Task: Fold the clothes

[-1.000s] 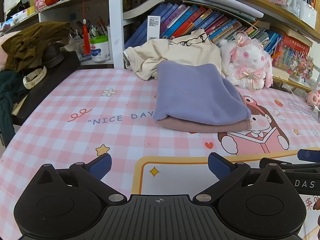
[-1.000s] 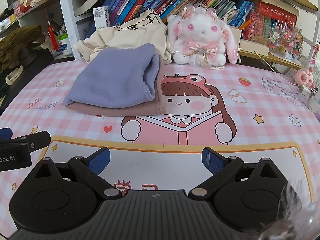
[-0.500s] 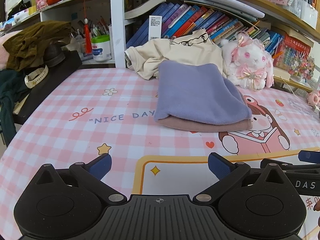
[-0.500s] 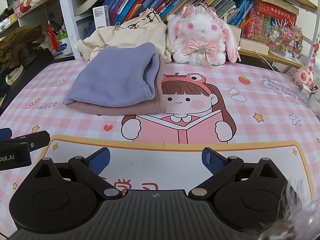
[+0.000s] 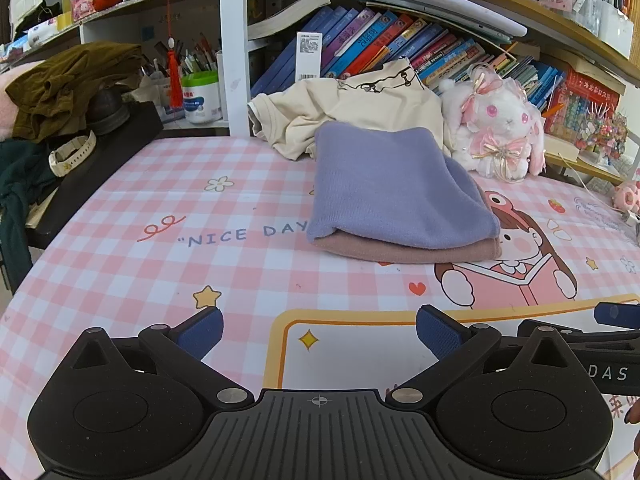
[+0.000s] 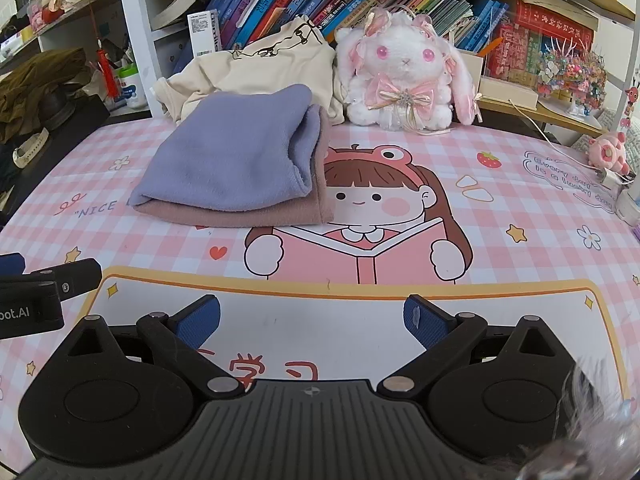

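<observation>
A folded lavender garment (image 5: pixel 396 188) (image 6: pixel 236 160) lies on top of a folded dusty-pink one (image 5: pixel 404 250) (image 6: pixel 248 216) in the middle of the pink checked table mat. Behind them a crumpled cream shirt (image 5: pixel 352 108) (image 6: pixel 260 68) leans against the books. My left gripper (image 5: pixel 319 334) hovers open over the mat's near edge, well short of the stack, nothing between its fingers. My right gripper (image 6: pixel 311 320) is open too, beside the left and just as far back; the left one's finger (image 6: pixel 60 280) shows at that view's left edge.
A white plush rabbit (image 6: pixel 404 72) sits right of the clothes. Bookshelves (image 5: pixel 380 44) line the back. An olive garment (image 5: pixel 68 80), dark clothes and a watch (image 5: pixel 72 154) pile up at the left edge. A cable and a small pink toy (image 6: pixel 608 152) lie at far right.
Both views have shifted very slightly; the folded stack and the cream shirt stay where they were. Both grippers remain open.
</observation>
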